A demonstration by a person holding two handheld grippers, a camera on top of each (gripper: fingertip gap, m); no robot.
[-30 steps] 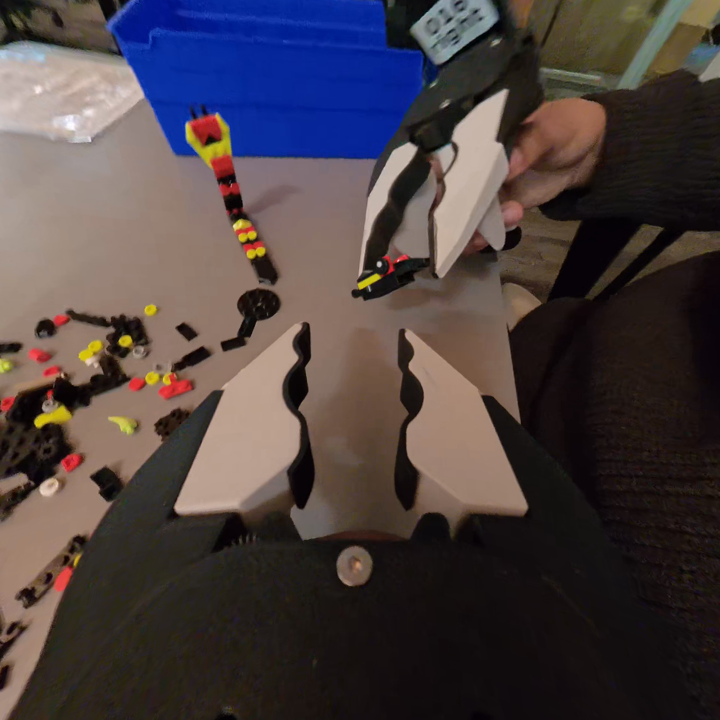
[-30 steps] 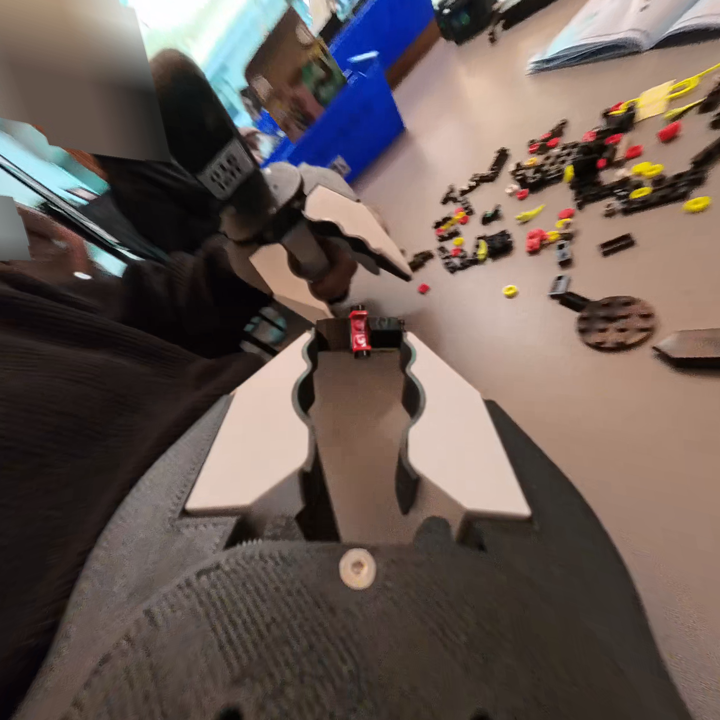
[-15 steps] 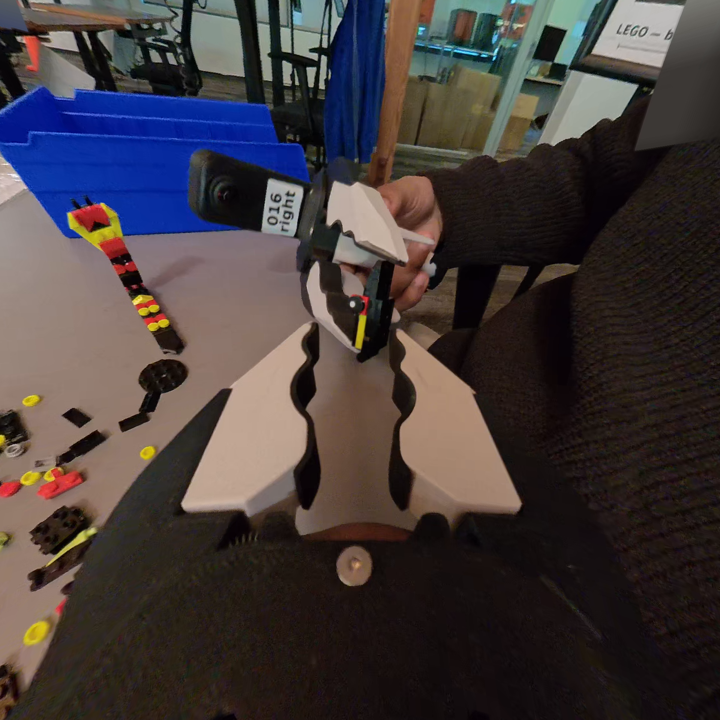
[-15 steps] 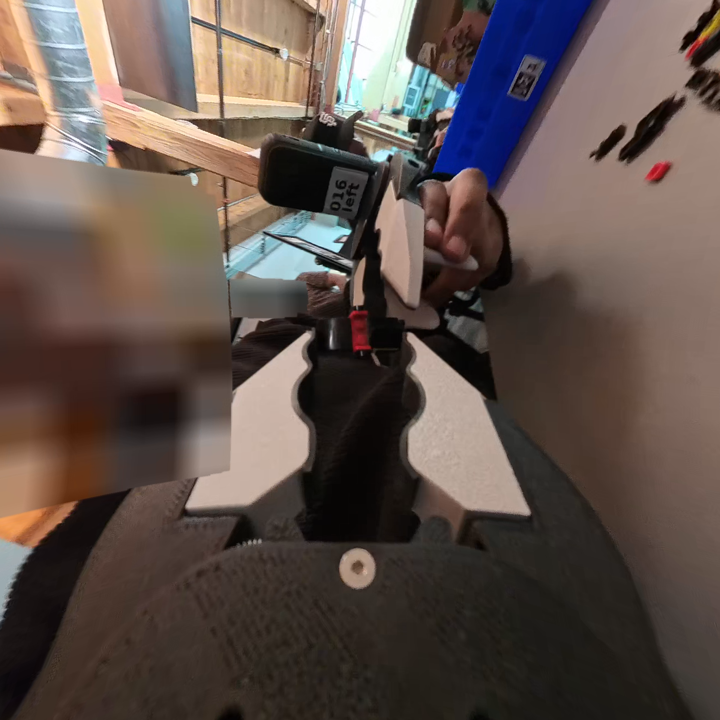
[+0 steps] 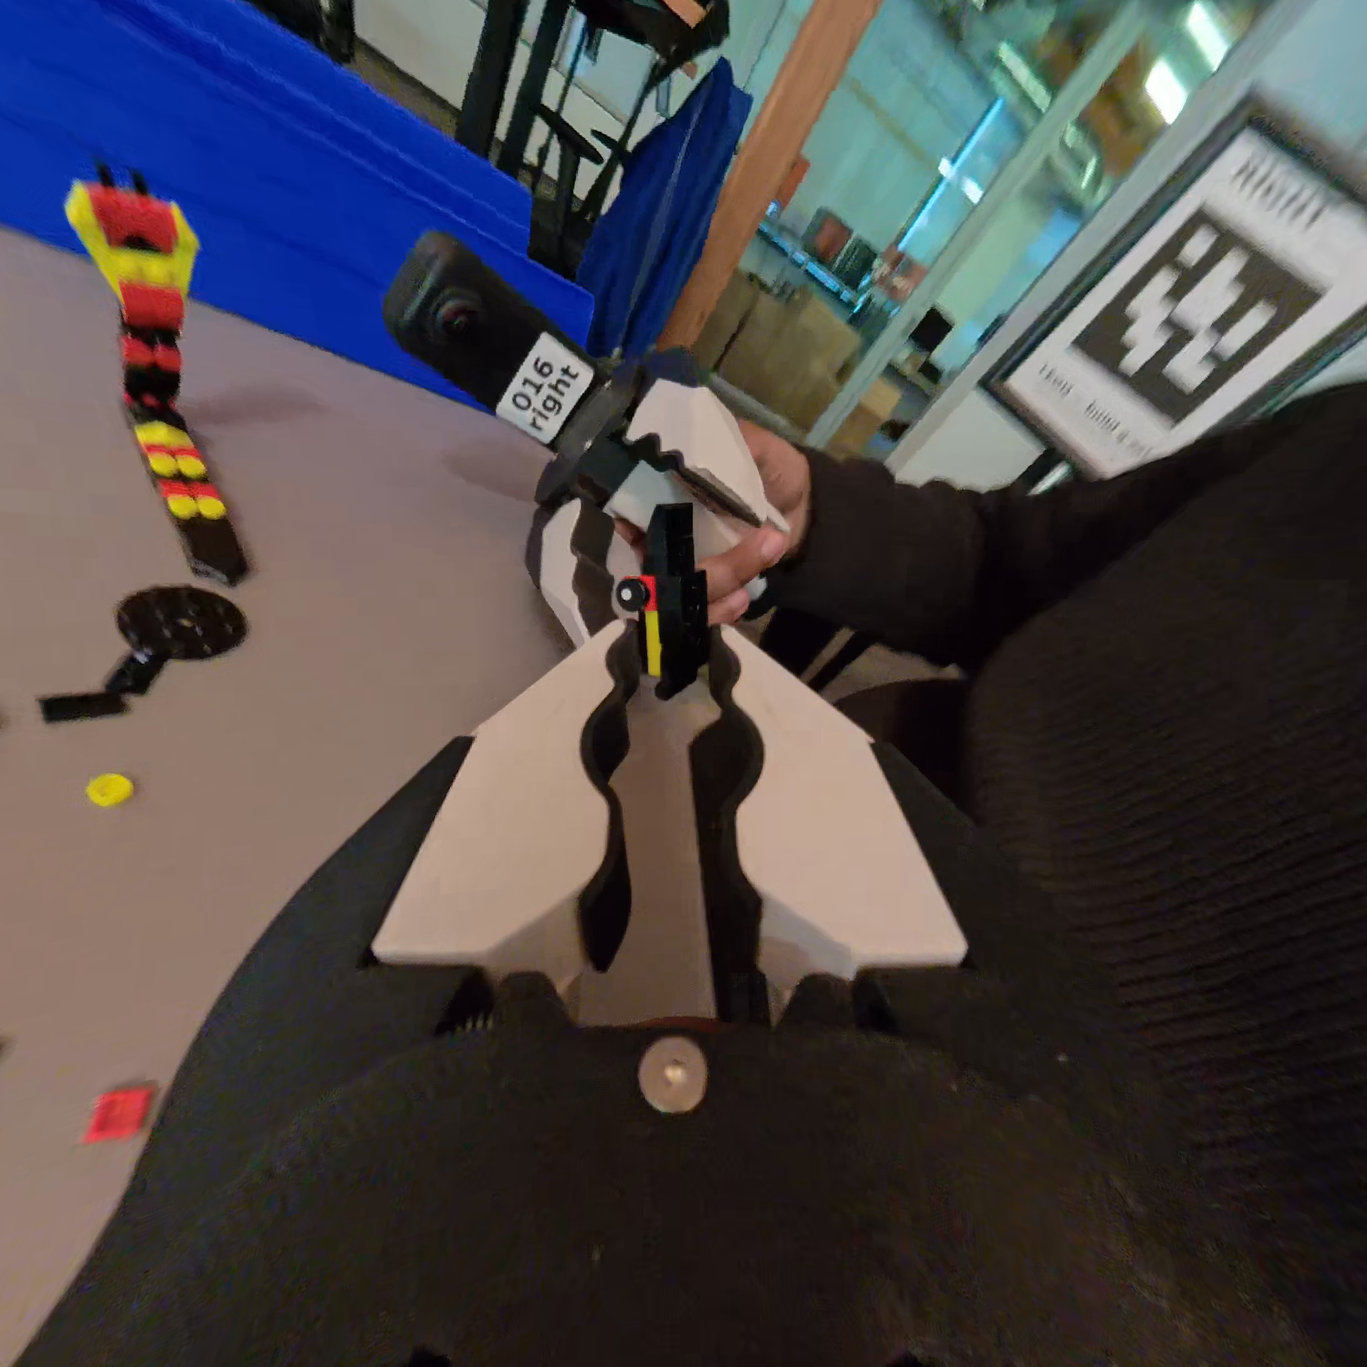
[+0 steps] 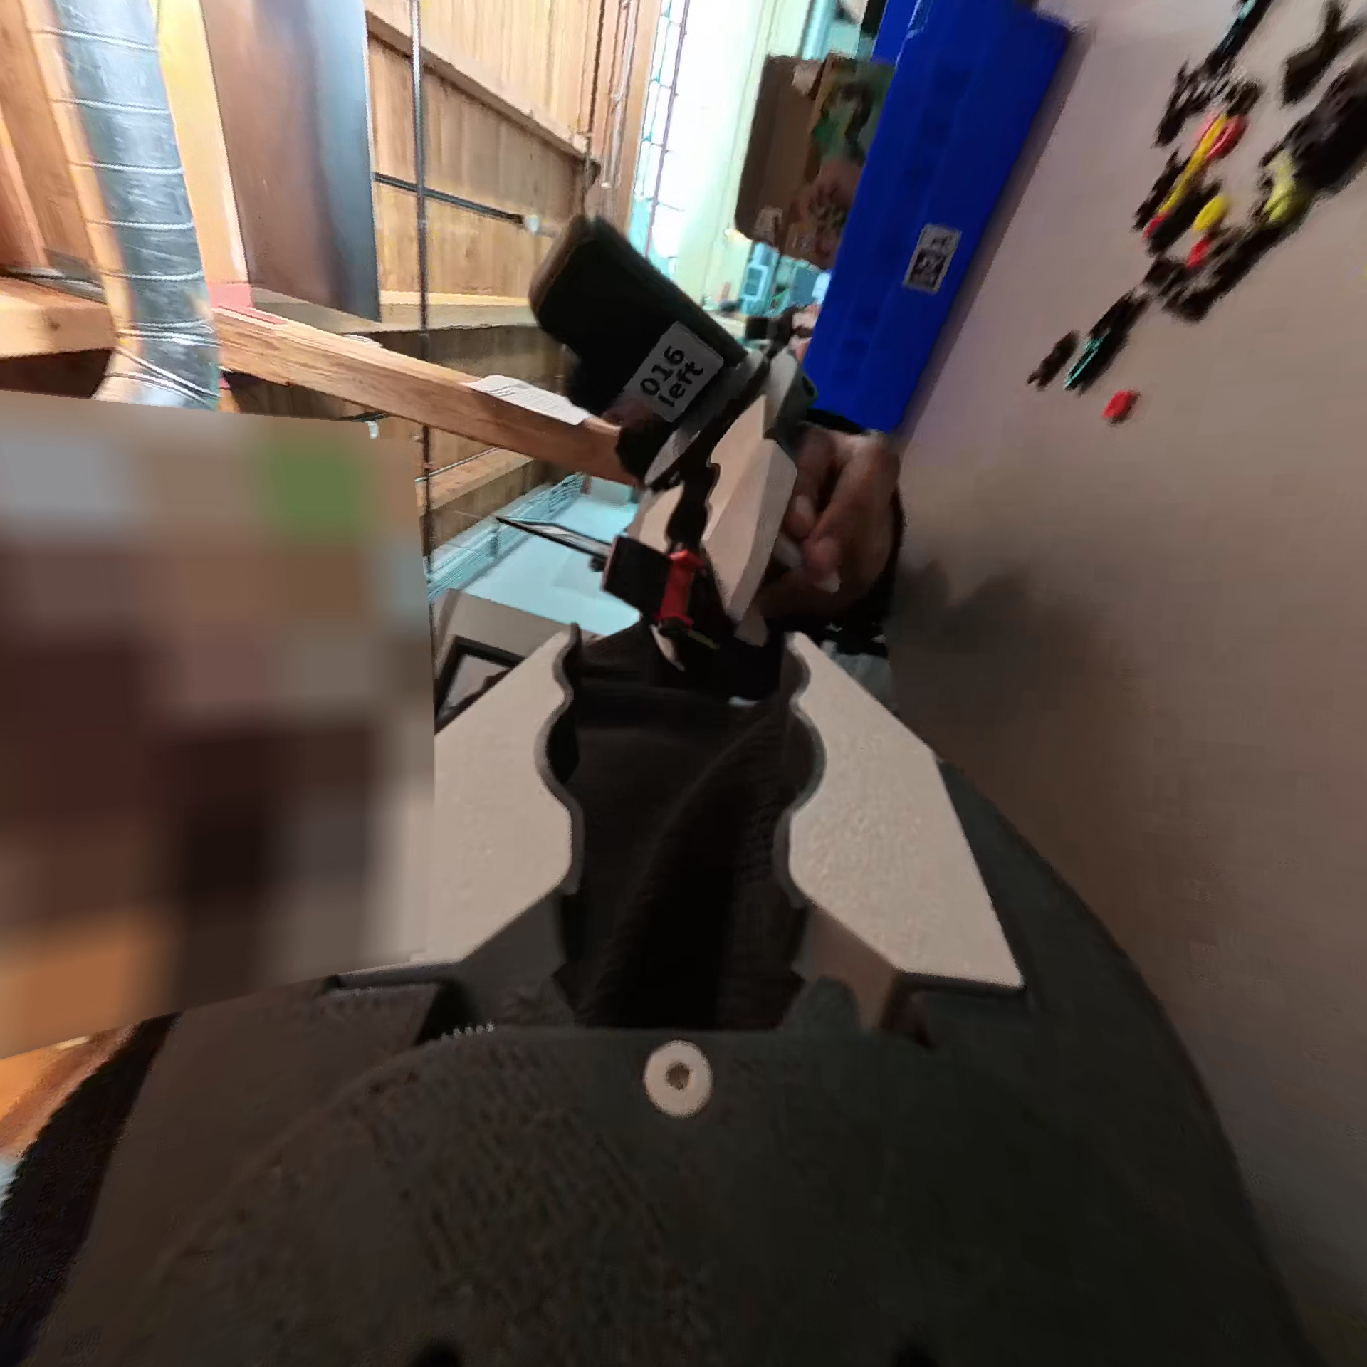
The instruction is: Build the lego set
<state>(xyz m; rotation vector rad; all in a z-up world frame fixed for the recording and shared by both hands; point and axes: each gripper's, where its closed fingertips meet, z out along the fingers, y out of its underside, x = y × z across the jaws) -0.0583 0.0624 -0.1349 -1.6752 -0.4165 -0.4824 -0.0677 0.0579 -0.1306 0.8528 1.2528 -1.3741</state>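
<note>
A small black Lego assembly (image 5: 669,629) with a yellow strip and a red part is pinched upright between the tips of my left gripper (image 5: 672,642), which is shut on it, off the table's near edge. In the right wrist view the same assembly (image 6: 651,581) sits in the left gripper's pale fingers (image 6: 747,518). My right gripper (image 6: 680,651) is open and empty, its tips just short of the assembly. Its pale fingers (image 5: 688,436) show beyond the assembly in the left wrist view. A hand holds each gripper.
A long red, yellow and black built strip (image 5: 159,385) lies on the grey table (image 5: 333,592) before a blue bin (image 5: 259,185). A black round plate (image 5: 181,621), a yellow stud (image 5: 109,789) and a red piece (image 5: 118,1113) lie nearby. Loose pieces (image 6: 1220,185) are scattered farther off.
The right gripper held the assembly while the left was open. Both rose off the table, the left gripper closed on the assembly, and the right gripper opened and let go.
</note>
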